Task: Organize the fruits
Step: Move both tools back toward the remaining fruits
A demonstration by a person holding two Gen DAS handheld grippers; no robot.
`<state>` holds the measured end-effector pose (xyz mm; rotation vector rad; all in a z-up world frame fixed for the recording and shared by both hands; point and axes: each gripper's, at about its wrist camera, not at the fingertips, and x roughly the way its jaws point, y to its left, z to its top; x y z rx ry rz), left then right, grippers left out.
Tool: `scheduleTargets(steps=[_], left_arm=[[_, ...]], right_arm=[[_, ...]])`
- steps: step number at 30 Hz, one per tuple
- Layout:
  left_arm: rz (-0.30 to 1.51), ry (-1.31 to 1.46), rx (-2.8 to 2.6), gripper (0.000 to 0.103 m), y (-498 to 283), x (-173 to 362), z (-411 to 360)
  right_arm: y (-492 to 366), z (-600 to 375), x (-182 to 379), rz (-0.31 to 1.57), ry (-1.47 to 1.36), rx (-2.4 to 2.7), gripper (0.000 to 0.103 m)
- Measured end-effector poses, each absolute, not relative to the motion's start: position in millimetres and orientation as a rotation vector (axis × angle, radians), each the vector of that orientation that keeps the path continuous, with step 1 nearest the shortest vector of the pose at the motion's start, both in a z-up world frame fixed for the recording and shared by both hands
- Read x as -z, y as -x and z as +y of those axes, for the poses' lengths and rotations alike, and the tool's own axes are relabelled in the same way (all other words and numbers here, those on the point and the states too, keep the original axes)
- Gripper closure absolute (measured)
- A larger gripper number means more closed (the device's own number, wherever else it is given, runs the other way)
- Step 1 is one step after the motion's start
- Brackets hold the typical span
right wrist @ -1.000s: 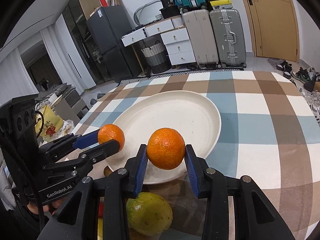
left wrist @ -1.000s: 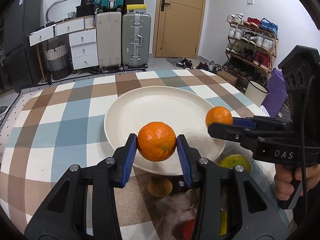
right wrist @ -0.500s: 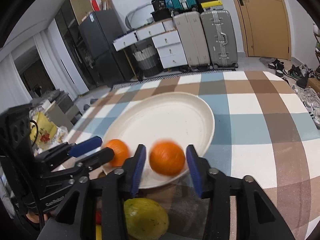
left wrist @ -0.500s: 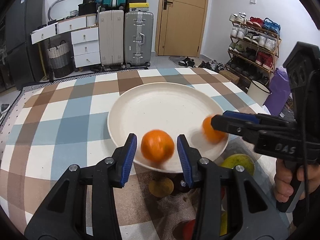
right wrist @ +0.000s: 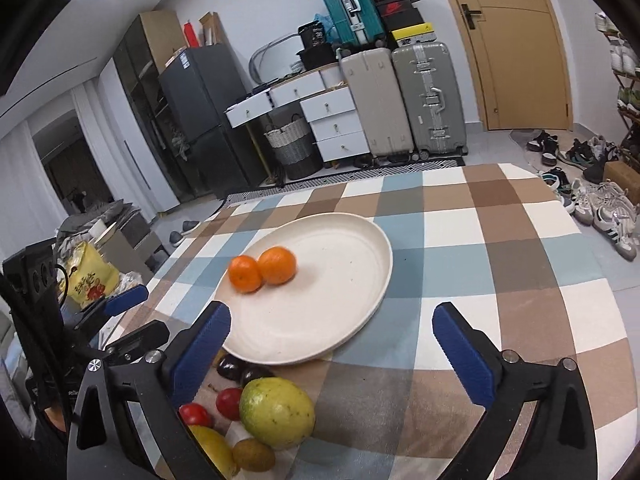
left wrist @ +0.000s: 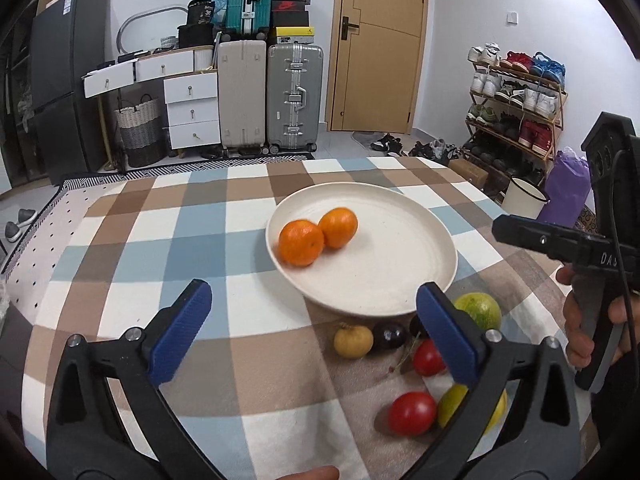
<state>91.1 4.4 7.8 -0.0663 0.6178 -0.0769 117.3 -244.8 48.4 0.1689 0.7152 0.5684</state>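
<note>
Bkgd: tan wooden door [left wrist: 378,46] in white wall; grey hard-shell suitcases [left wrist: 270,94] beside white drawer unit [left wrist: 192,110]; wooden shoe rack [left wrist: 516,100] at right; dark fridge [right wrist: 196,120].

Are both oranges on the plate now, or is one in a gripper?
Both on the plate: the oranges rest side by side, and both grippers are open and empty.

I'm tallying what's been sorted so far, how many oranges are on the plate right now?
2. Both sit side by side, touching, on the left part of the white plate: one orange nearer the rim, the other orange just behind it to the right. None seem hidden.
</note>
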Motion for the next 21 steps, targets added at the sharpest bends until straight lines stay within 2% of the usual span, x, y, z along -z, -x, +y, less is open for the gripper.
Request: scheduleTargets(steps=[21], left_arm=[[0.702, 0.010, 0.124, 0.001, -50.4, 5.8, -17.1]], right_arm=[[-77.8, -240.8, -32.2, 0.805, -0.077, -0.656, 0.000]])
